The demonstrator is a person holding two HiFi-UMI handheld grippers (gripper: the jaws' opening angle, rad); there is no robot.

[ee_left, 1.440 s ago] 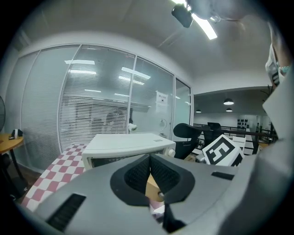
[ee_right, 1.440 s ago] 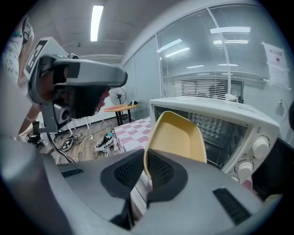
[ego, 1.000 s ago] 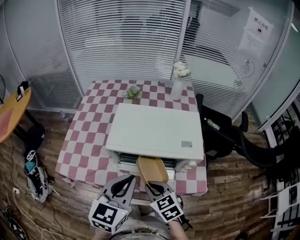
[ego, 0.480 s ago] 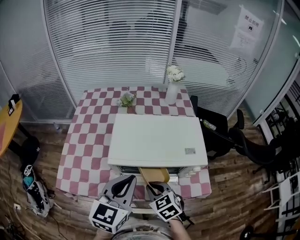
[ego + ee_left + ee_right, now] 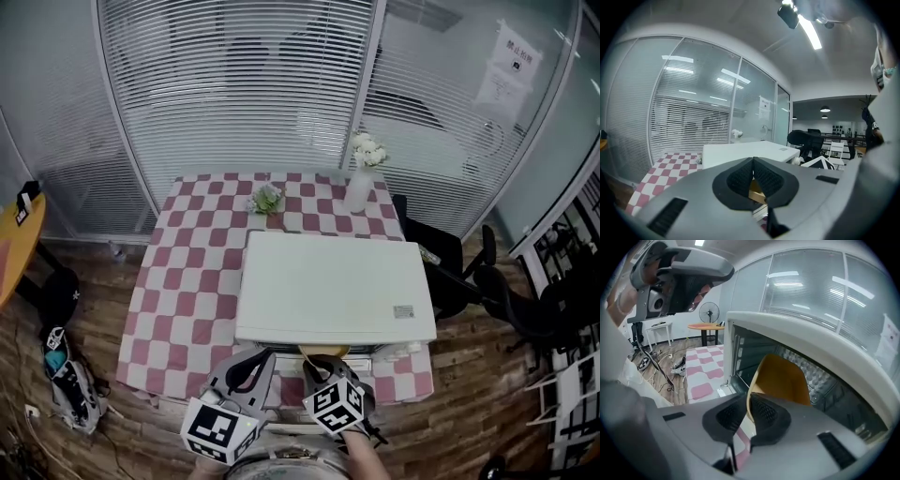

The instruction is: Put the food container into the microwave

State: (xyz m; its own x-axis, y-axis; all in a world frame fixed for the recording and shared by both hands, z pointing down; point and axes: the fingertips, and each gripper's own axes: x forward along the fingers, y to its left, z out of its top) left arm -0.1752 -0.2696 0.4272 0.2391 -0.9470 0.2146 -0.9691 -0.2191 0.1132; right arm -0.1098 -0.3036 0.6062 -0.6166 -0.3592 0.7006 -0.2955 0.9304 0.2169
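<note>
Matt food container; wooden floor

White microwave, mustard-yellow food container. Pink-and-white checked tablecloth. Left gripper and right gripper grey, black textured pads, black-and-white square markers on cubes. Brown wood-plank floor. White flowers, orange round table.

A: Background?
B: Pink-checked surface. White-flower vase, small posy near far edge, apart. Black office chair right. Bag on wood floor, left.
</note>
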